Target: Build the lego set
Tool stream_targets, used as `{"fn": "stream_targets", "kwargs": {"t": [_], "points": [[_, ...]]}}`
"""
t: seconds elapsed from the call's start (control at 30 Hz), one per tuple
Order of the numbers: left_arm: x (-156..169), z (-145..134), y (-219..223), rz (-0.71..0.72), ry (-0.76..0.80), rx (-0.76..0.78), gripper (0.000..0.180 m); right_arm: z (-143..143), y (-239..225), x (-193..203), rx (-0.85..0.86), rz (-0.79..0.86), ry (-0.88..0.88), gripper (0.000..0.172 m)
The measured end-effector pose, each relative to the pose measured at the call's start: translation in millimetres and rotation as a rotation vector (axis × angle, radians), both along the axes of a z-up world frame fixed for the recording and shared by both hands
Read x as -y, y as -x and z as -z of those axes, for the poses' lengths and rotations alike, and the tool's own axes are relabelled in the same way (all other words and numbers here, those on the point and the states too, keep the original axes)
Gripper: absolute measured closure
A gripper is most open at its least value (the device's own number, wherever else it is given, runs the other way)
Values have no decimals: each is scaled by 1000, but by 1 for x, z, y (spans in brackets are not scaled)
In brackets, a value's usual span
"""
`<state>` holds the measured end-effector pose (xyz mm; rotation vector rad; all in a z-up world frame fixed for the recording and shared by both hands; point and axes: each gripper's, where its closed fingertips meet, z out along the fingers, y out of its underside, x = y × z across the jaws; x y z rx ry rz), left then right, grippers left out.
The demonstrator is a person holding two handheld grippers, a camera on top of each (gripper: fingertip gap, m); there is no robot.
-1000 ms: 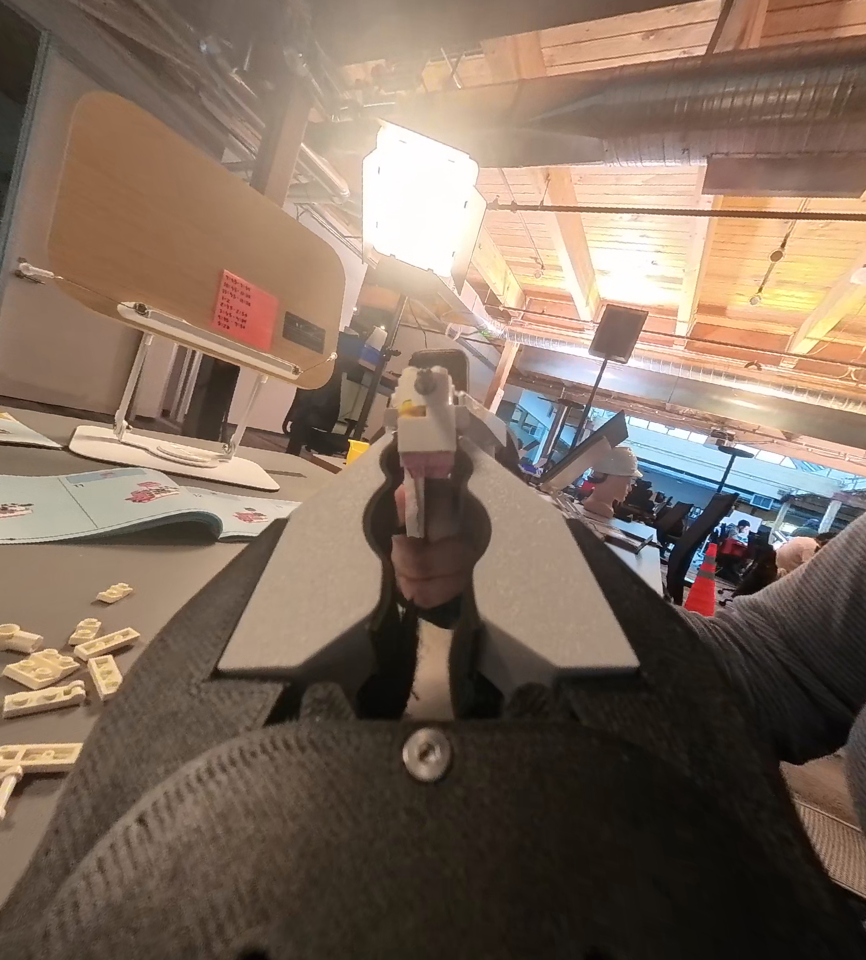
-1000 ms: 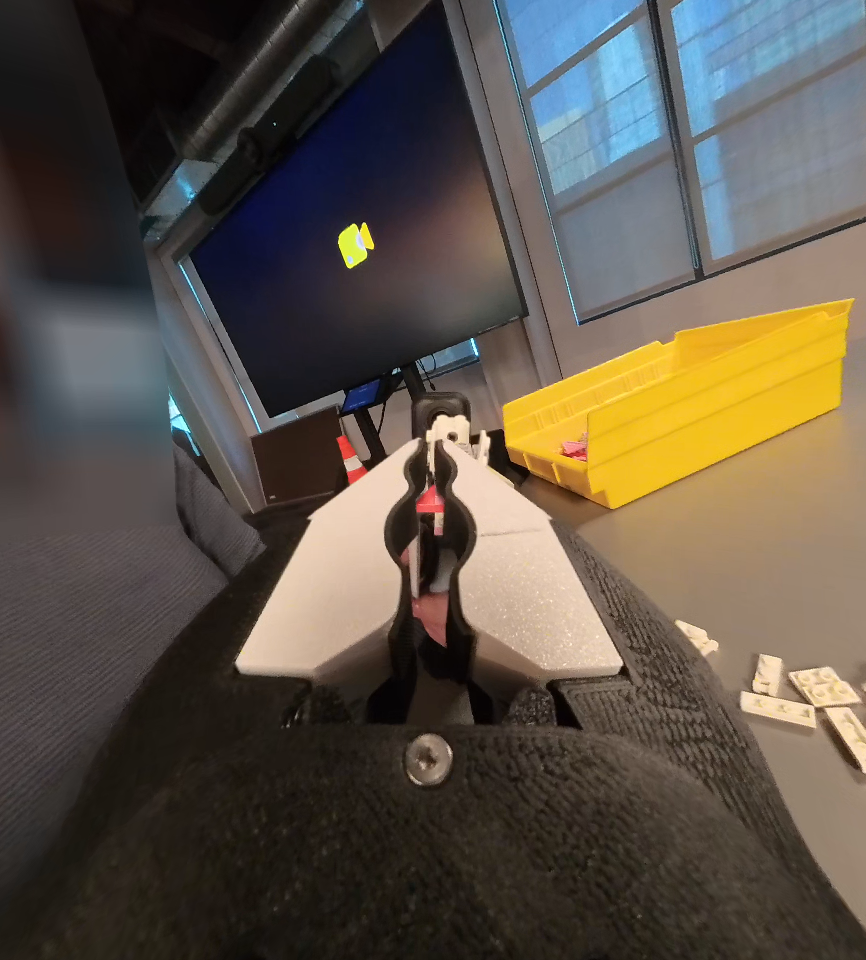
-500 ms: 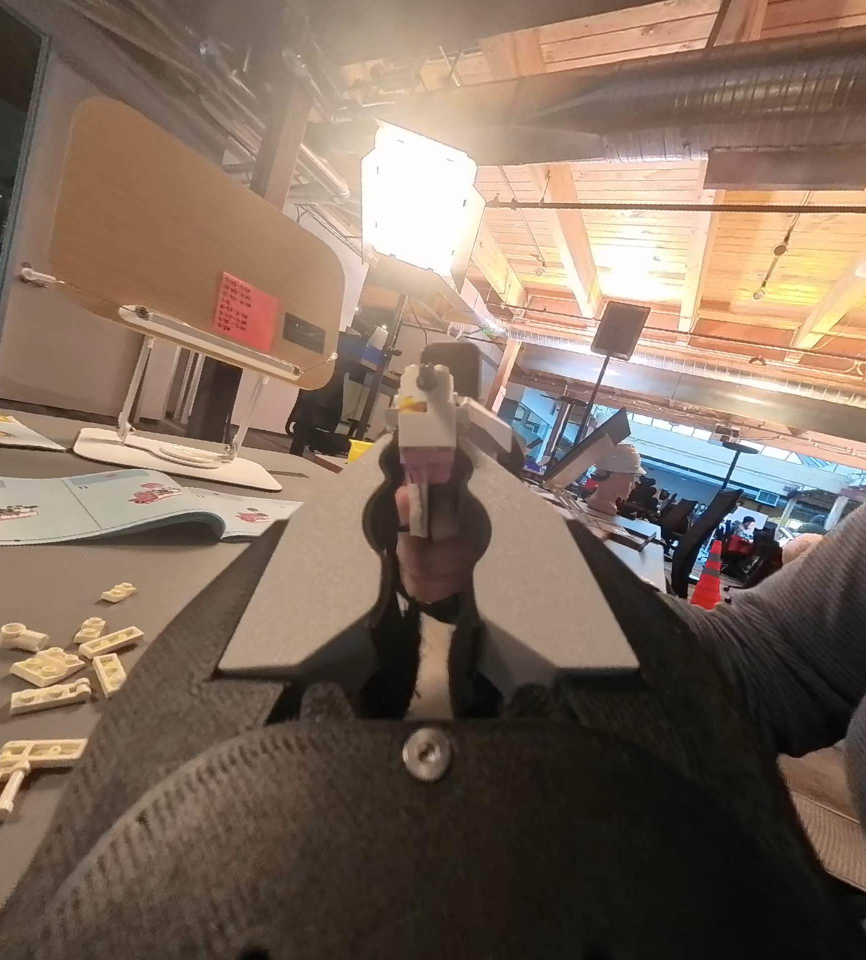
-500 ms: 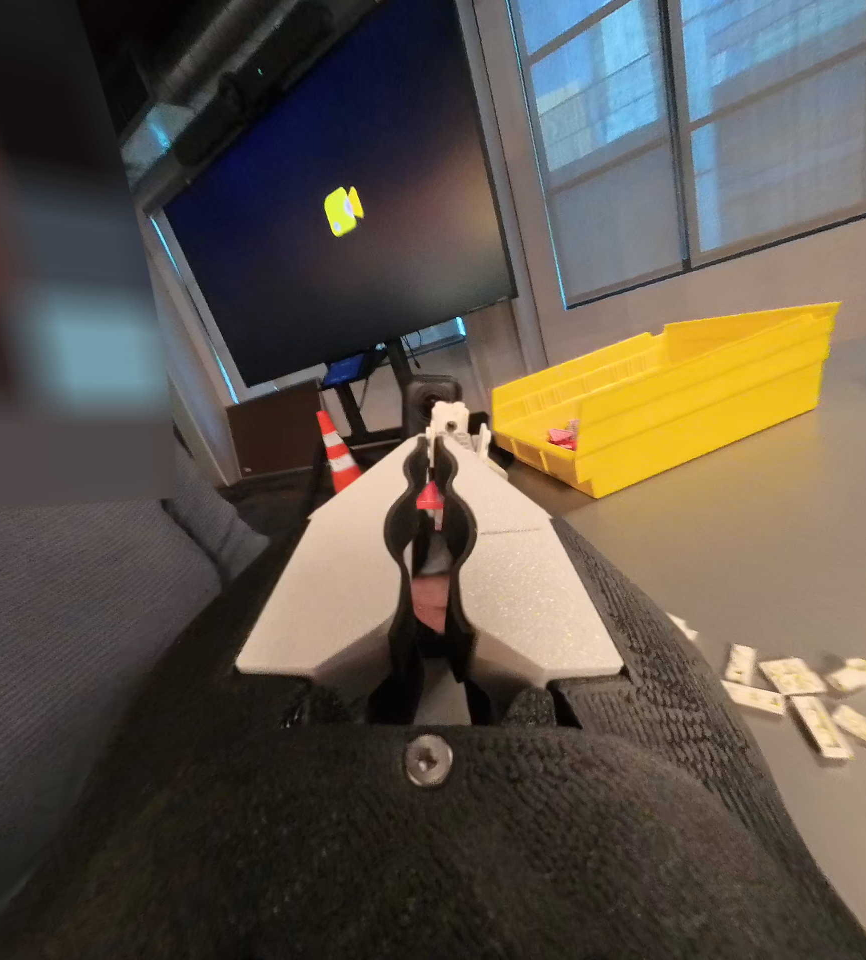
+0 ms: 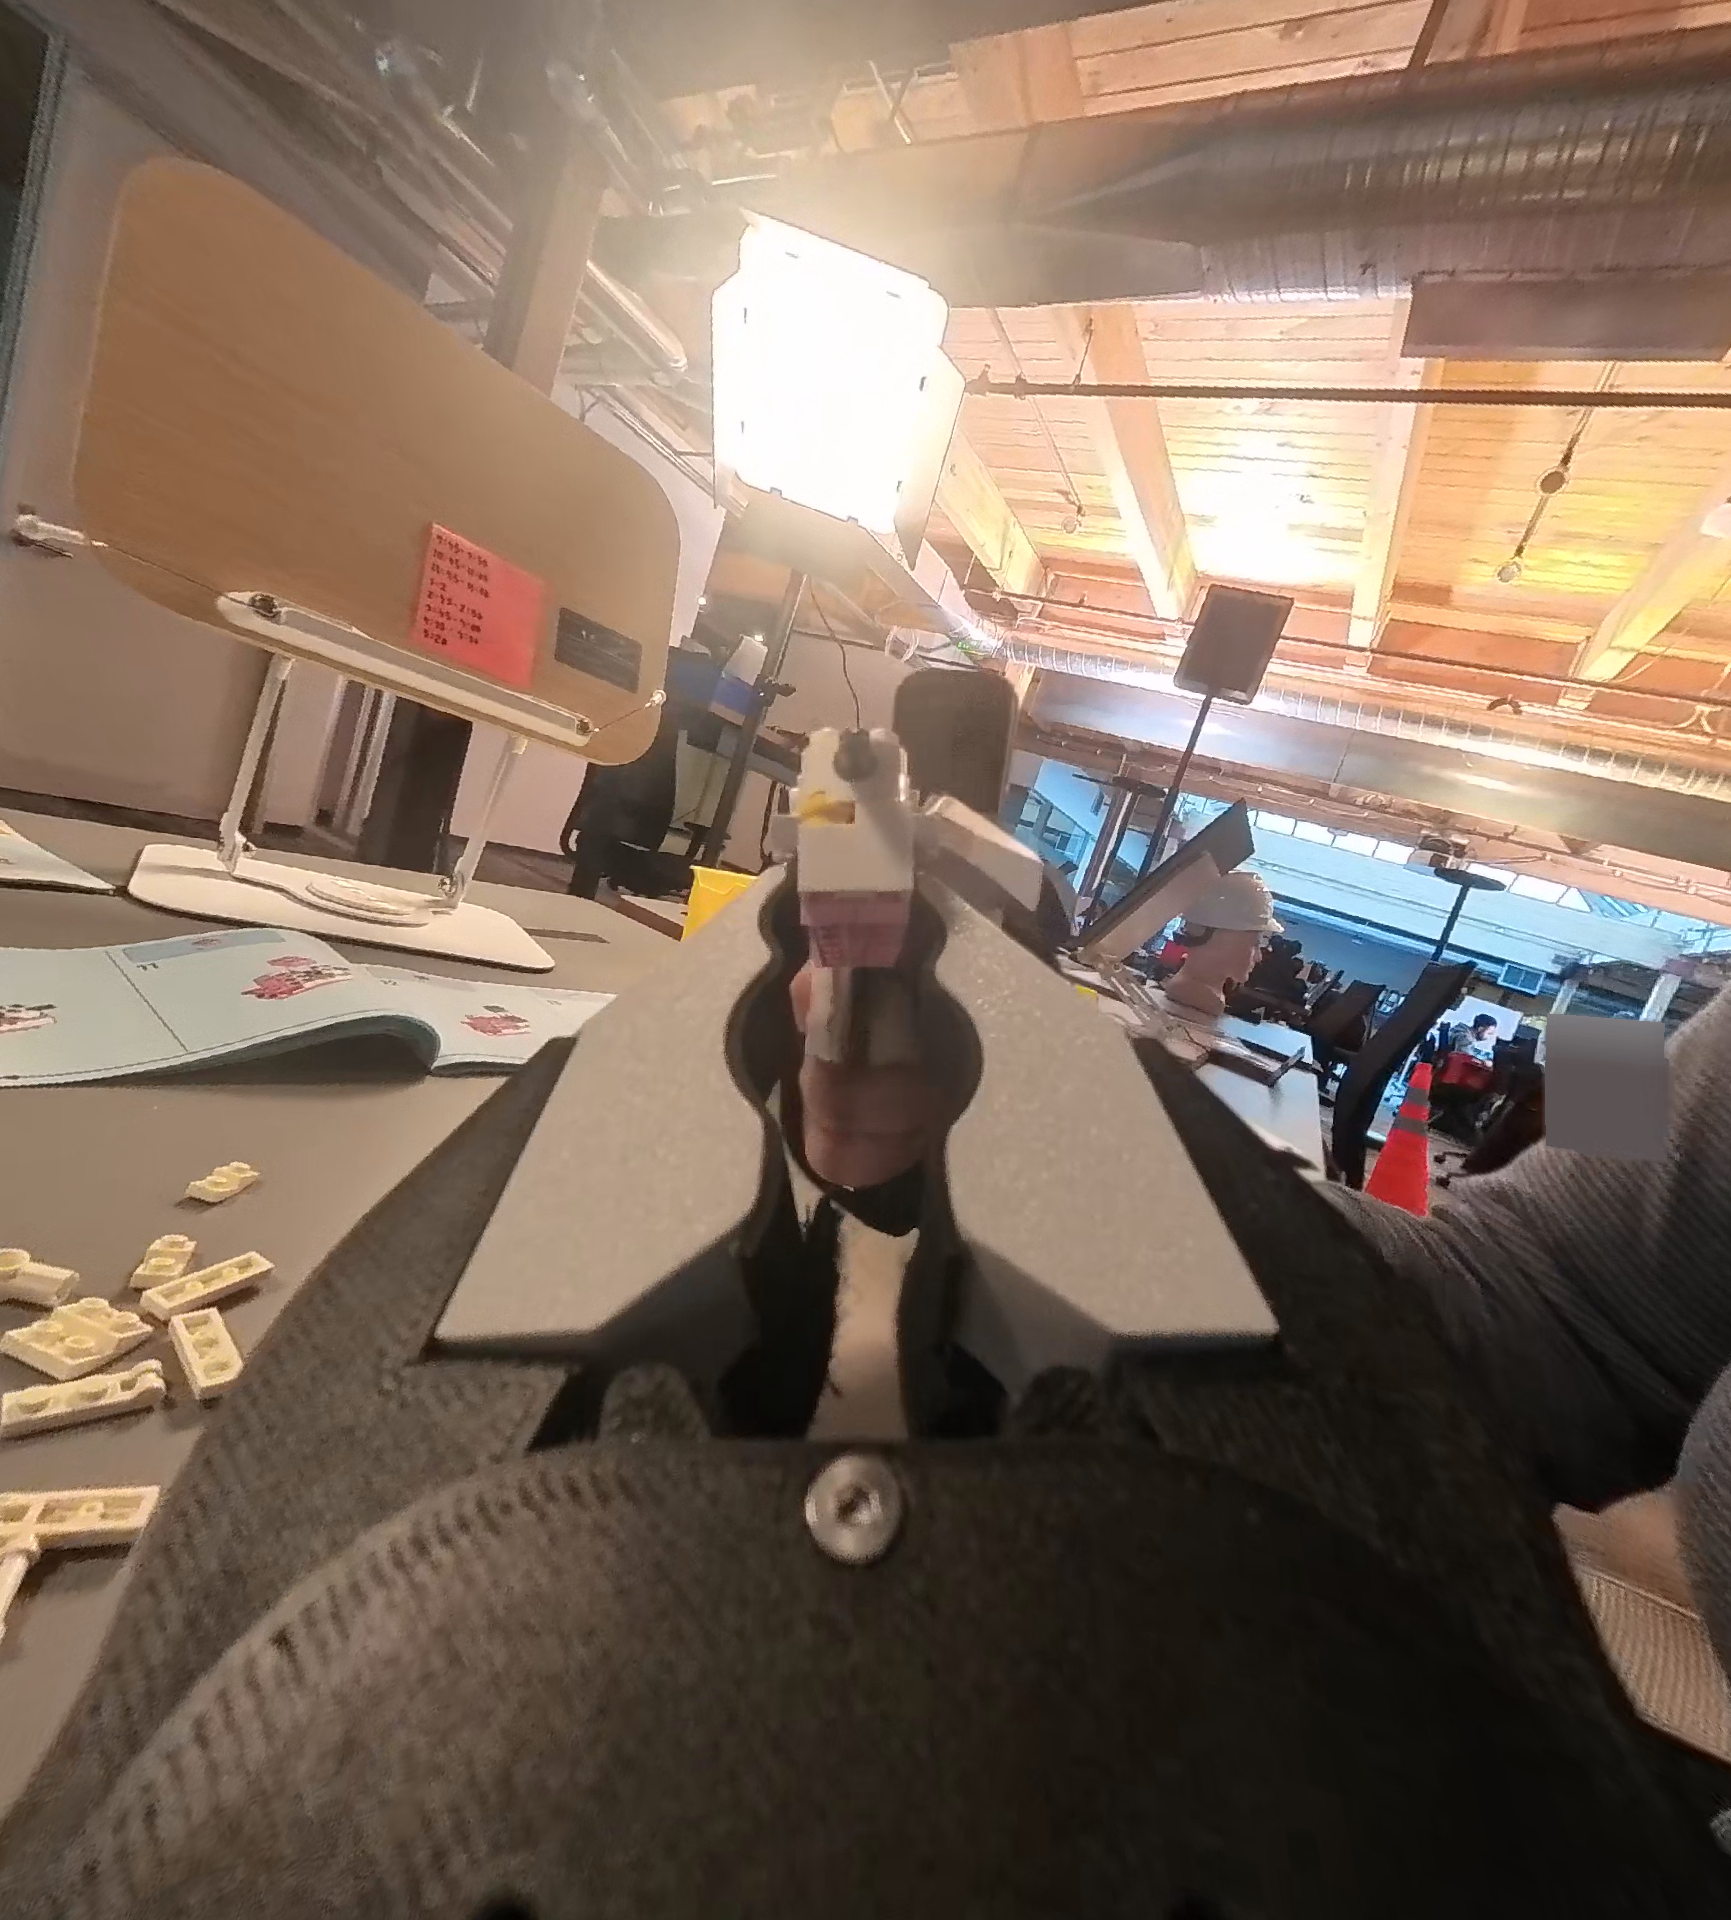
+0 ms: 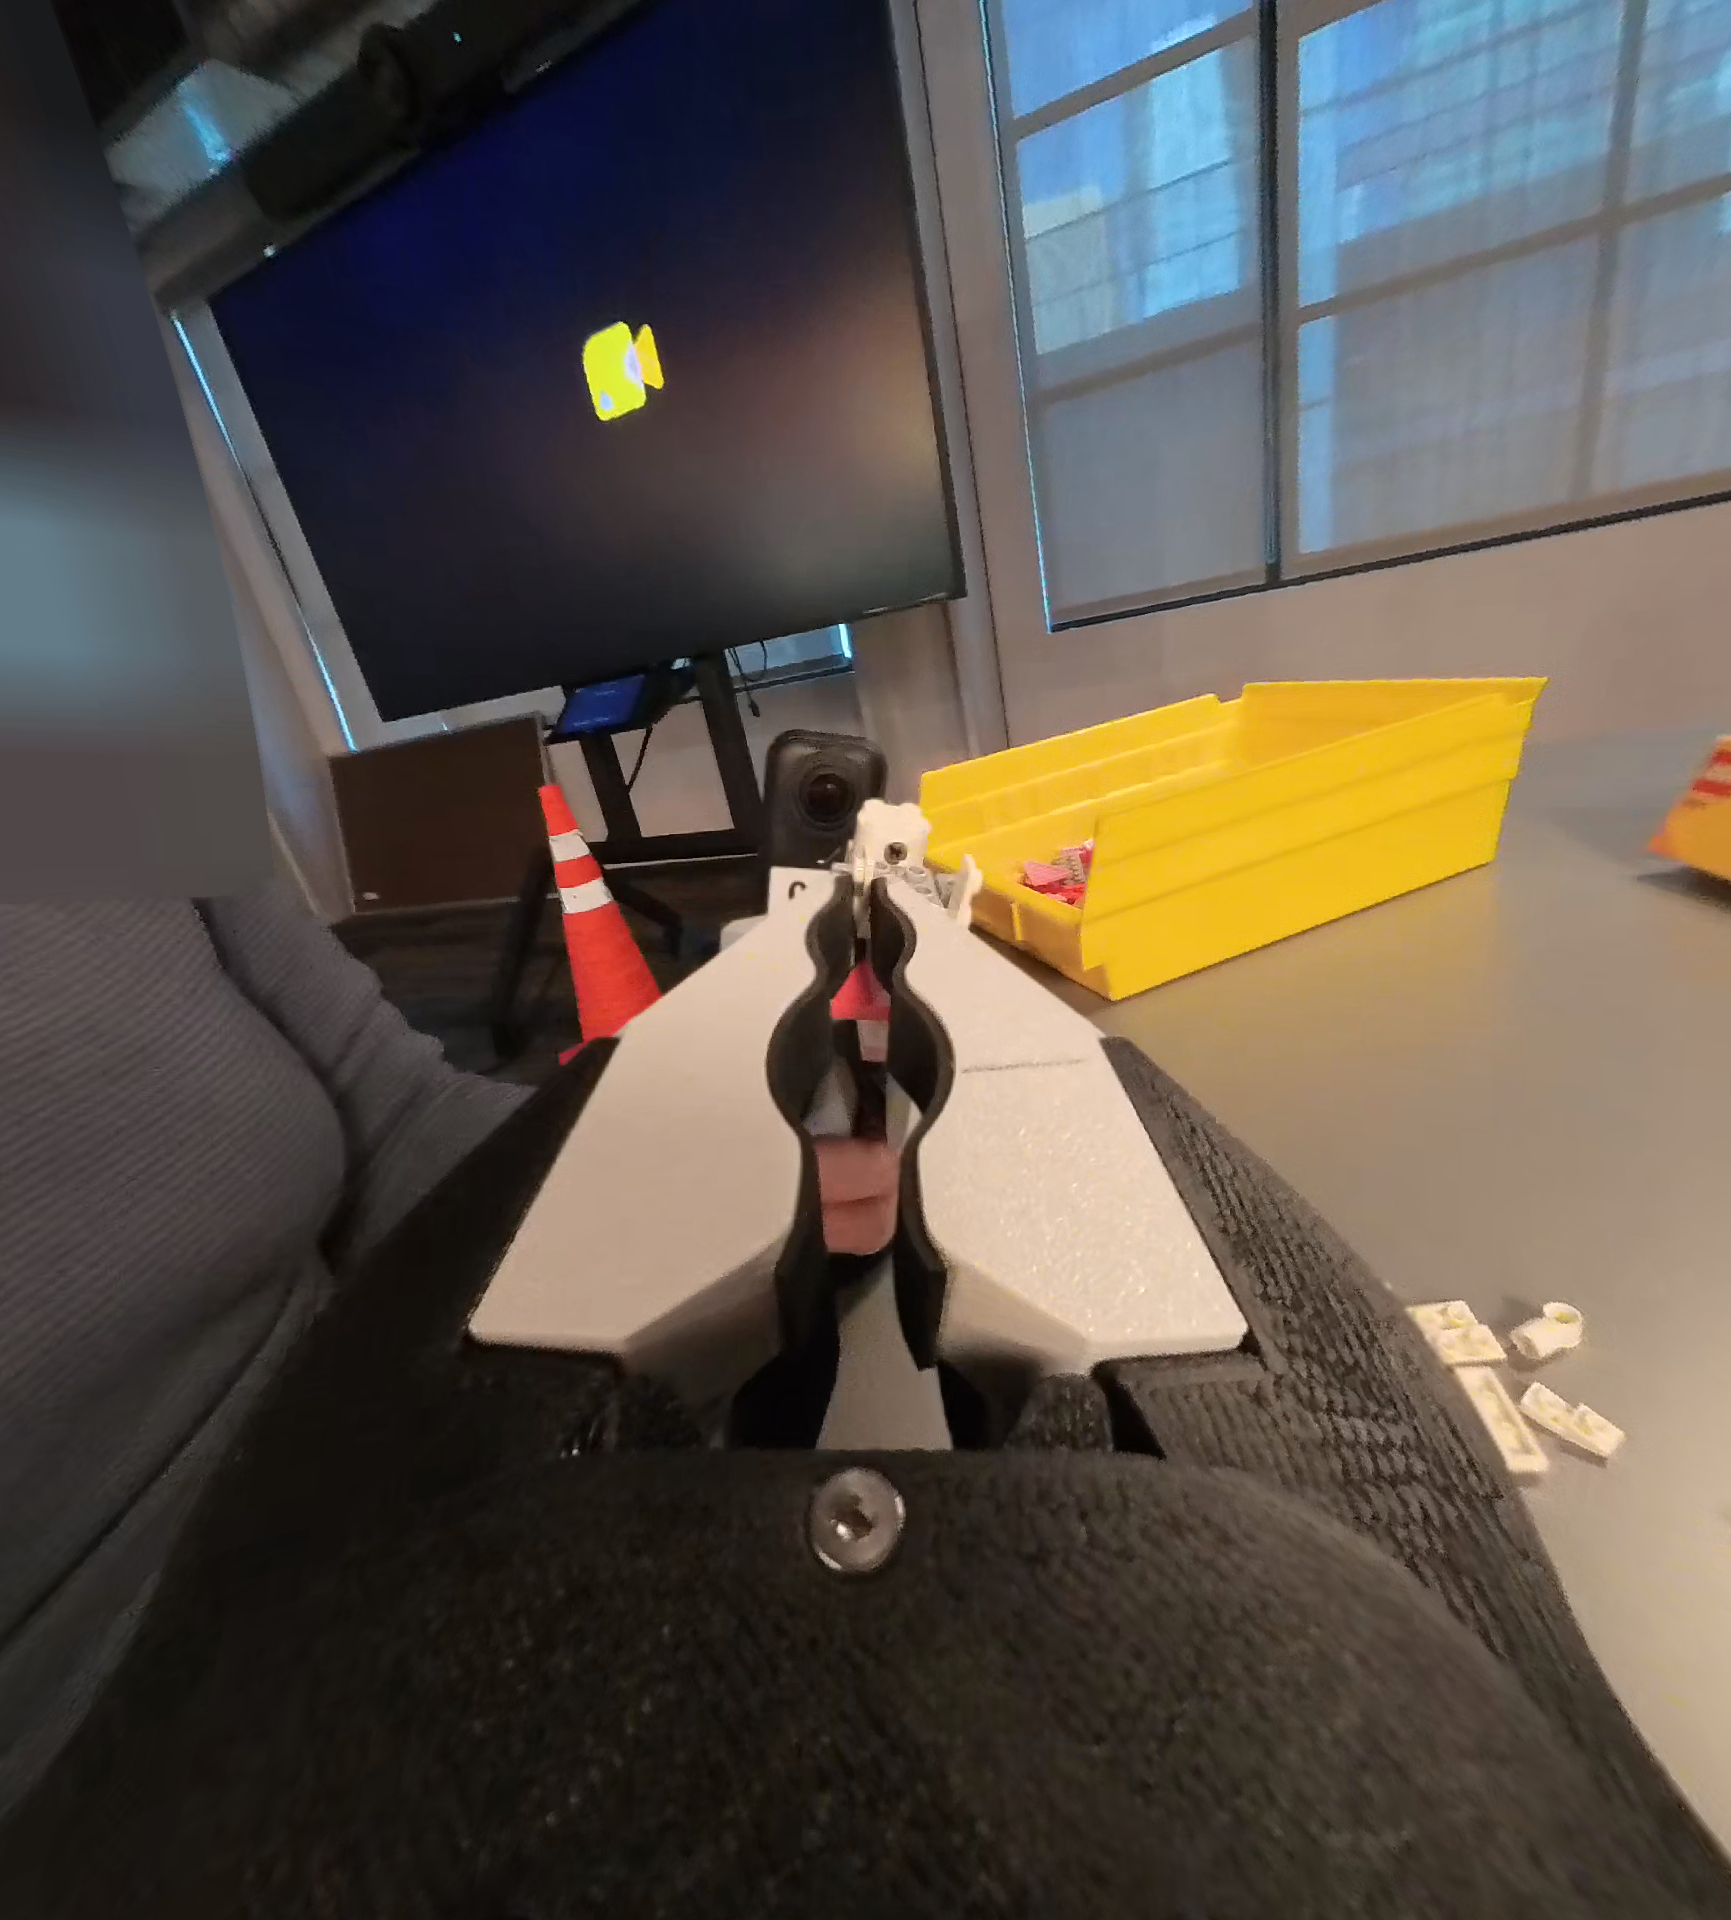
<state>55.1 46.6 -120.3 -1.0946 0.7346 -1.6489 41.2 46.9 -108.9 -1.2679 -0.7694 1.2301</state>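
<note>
Left wrist: brick model (image 5: pixel 856 842) btwn fingers (image 5: pixel 695 997).

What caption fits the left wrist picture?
Left gripper grips a white-and-pink brick model above a grey table.

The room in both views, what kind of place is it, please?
Probably an open-plan office or lab workspace: a large wall screen, office chairs at desks, a studio light, exposed ceiling ducts.

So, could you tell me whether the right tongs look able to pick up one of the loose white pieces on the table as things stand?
Probably not yet: the right tongs look shut on a thin part of the white brick model, though the white pieces lie unblocked on the table.
</note>
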Motion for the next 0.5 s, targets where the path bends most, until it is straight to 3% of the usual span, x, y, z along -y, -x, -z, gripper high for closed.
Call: {"fn": "stream_targets", "kwargs": {"t": [0.3, 0.5], "points": [[5, -2, 0, -41, -79, -11, 165, -1, 0, 5, -69, -115, 146, 170], [7, -3, 0, -34, -92, -4, 165, -5, 0, 8, -53, -96, 82, 170]]}}
